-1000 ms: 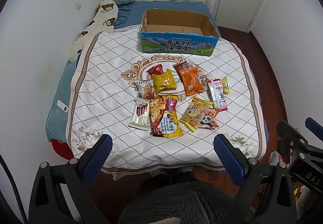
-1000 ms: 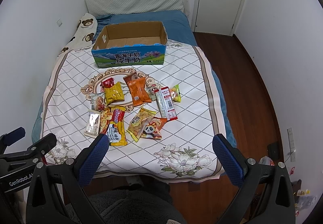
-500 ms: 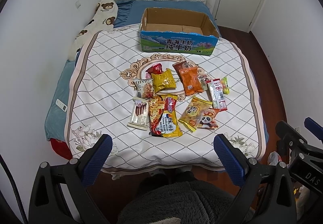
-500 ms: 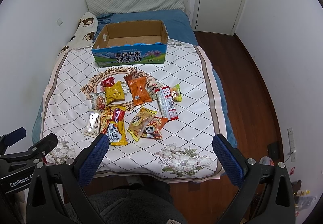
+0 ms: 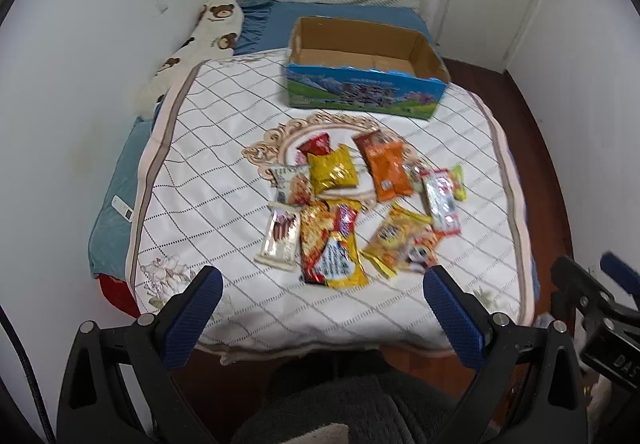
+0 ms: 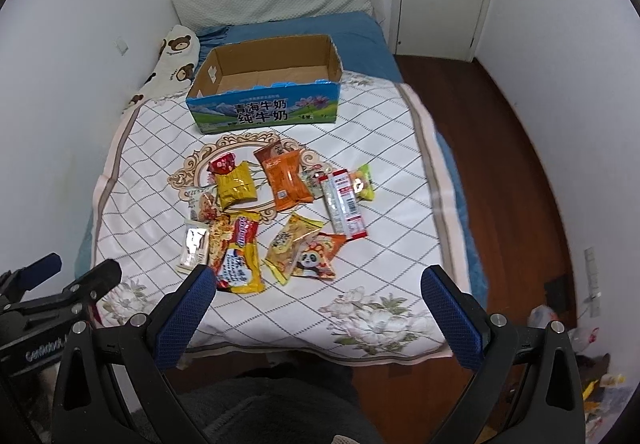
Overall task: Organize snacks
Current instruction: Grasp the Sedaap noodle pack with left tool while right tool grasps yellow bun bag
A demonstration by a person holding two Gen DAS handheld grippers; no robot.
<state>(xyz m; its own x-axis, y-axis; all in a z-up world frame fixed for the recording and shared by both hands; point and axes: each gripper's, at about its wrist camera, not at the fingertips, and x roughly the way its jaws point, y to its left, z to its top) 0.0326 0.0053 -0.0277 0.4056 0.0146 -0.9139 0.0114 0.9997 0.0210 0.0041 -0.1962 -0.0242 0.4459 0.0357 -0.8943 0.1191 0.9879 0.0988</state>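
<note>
Both the left hand-held gripper and right hand-held gripper gape empty over blurred, overlapping snack packets (labels unreadable in the left view).

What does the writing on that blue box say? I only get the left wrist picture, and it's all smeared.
Observer: In the right wrist view the cardboard box is sharp. Its front reads 青海牛奶 纯牛奶.
Operator: And the orange packet nearest me, what's printed on it?
Observer: A panda. The right wrist view shows it clearly on the panda packet, which partly overlaps a yellow packet.
Operator: Where does the tool carrying my camera sit?
Observer: Seen from the side in the right wrist view, the left gripper is low by the near left corner of the bed, its fingers apart with nothing between them.
</note>
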